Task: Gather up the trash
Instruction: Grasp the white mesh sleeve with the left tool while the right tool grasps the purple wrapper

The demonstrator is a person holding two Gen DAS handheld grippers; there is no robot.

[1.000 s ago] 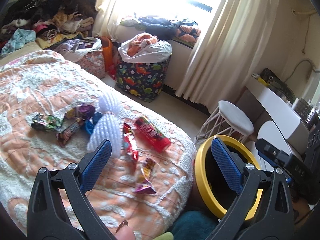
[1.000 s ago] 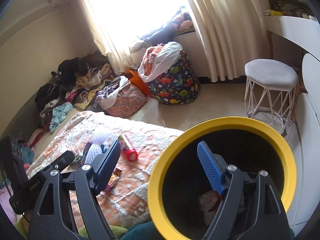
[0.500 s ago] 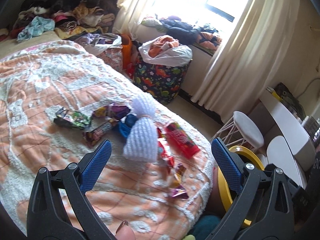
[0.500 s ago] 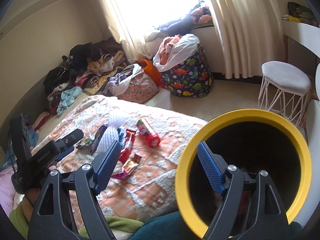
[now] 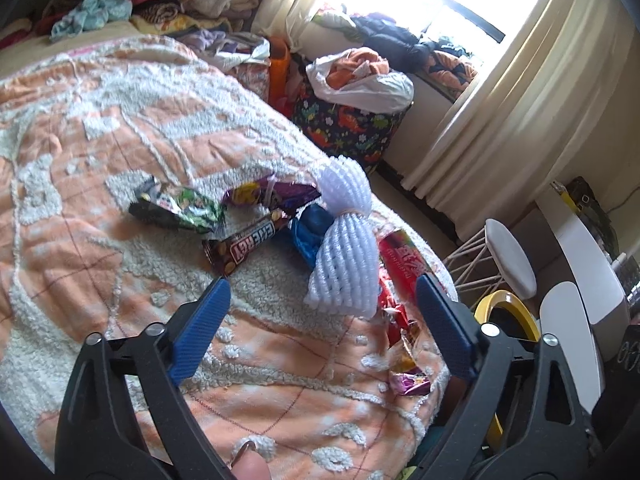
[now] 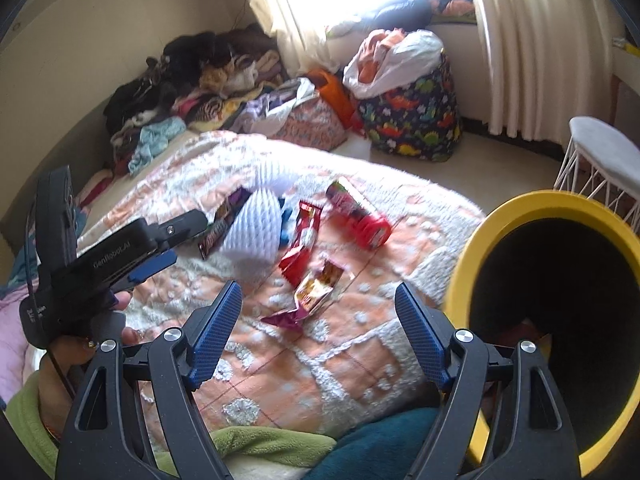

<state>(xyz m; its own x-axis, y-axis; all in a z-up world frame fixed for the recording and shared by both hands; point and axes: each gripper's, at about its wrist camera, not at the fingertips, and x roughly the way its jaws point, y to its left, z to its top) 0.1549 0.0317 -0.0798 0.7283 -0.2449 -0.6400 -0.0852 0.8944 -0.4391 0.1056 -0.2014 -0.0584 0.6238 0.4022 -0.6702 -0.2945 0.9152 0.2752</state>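
Several pieces of trash lie on the orange-and-white bedspread [image 5: 100, 152]: a white foam net sleeve [image 5: 344, 256], a brown energy bar wrapper [image 5: 244, 246], a green snack bag [image 5: 180, 204], a purple wrapper [image 5: 268, 194], a red tube [image 6: 358, 216], a red wrapper [image 6: 302, 240] and small foil wrappers [image 6: 316, 292]. My left gripper [image 5: 320, 316] is open and empty just short of the foam sleeve; it also shows in the right wrist view [image 6: 160, 248]. My right gripper [image 6: 318, 324] is open and empty above the foil wrappers. The yellow-rimmed black bin [image 6: 500, 216] stands at the bed's right edge.
A dinosaur-print laundry bag [image 6: 412, 120] and a clothes pile [image 6: 192, 80] lie beyond the bed. A white stool [image 5: 508, 256] and a white desk [image 5: 588, 256] stand at the right. Curtains [image 5: 500, 112] hang by the window. Green and teal blankets [image 6: 320, 448] lie at the near edge.
Both grippers have swung left from the bin toward the trash on the bed. The left gripper has come closer to the foam sleeve. Both stay open.
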